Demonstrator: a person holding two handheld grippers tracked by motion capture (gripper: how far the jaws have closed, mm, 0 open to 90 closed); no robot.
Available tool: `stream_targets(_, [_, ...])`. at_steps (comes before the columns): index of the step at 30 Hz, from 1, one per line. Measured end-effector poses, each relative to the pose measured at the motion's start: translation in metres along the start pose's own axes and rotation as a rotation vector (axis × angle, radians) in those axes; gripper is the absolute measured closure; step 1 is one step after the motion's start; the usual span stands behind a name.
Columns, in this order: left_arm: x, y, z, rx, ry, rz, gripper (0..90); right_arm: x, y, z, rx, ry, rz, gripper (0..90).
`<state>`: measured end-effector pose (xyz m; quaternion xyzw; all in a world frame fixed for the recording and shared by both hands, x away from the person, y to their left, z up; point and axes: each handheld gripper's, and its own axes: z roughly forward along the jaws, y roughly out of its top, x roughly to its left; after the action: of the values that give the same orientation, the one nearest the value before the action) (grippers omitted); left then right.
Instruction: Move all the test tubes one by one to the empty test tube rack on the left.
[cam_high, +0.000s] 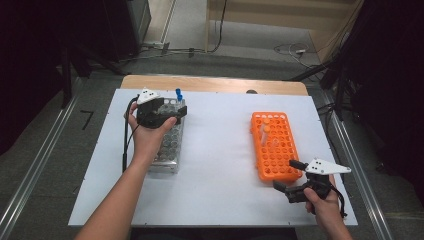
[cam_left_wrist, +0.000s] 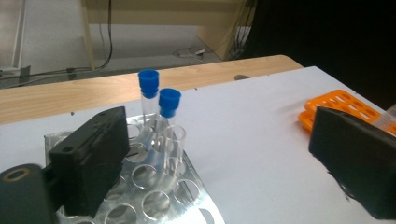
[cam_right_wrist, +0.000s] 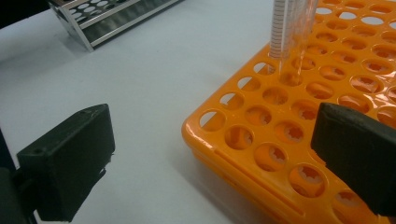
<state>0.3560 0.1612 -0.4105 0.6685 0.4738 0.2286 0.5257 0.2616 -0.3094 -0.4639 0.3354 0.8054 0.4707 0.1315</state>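
Note:
A metal tube rack (cam_high: 170, 145) stands at the left of the white sheet. At its far end are two blue-capped tubes (cam_high: 178, 94). My left gripper (cam_high: 177, 111) hovers over that end, open, with nothing between its jaws. In the left gripper view the capped tubes (cam_left_wrist: 149, 93) and an uncapped clear tube (cam_left_wrist: 174, 149) stand in the rack (cam_left_wrist: 159, 200) just beyond the open left gripper (cam_left_wrist: 219, 140). An orange rack (cam_high: 275, 145) at the right holds clear tubes (cam_high: 265, 129). My right gripper (cam_high: 286, 175) is open at its near corner; in the right gripper view the right gripper (cam_right_wrist: 215, 149) straddles the orange rack's (cam_right_wrist: 299, 112) corner.
The white sheet (cam_high: 220, 150) covers a wooden table whose bare far edge (cam_high: 215, 84) shows behind it. Cables lie on the floor beyond. Metal rails run along both sides of the table. The metal rack (cam_right_wrist: 107, 18) sits far across from the right gripper.

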Motion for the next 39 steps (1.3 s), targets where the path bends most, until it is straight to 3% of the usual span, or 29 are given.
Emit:
stream_targets(4, [-0.010,-0.005,-0.015,-0.009,-0.020,0.016,0.0,-0.001,0.002,0.001,-0.010,-0.015,0.005,1.4])
stream_targets(16, [-0.036,-0.024,-0.051,0.013,-0.075,0.033,0.0,-0.006,0.016,0.008,-0.021,-0.026,0.028,3.3])
stream_targets(29, [-0.059,-0.050,-0.069,0.006,-0.128,0.057,0.0,-0.021,0.038,0.018,-0.011,-0.069,0.055,6.1])
stream_targets(39, [-0.066,-0.064,-0.066,0.029,-0.161,0.047,0.0,-0.034,0.050,0.032,-0.027,-0.074,0.104,11.7])
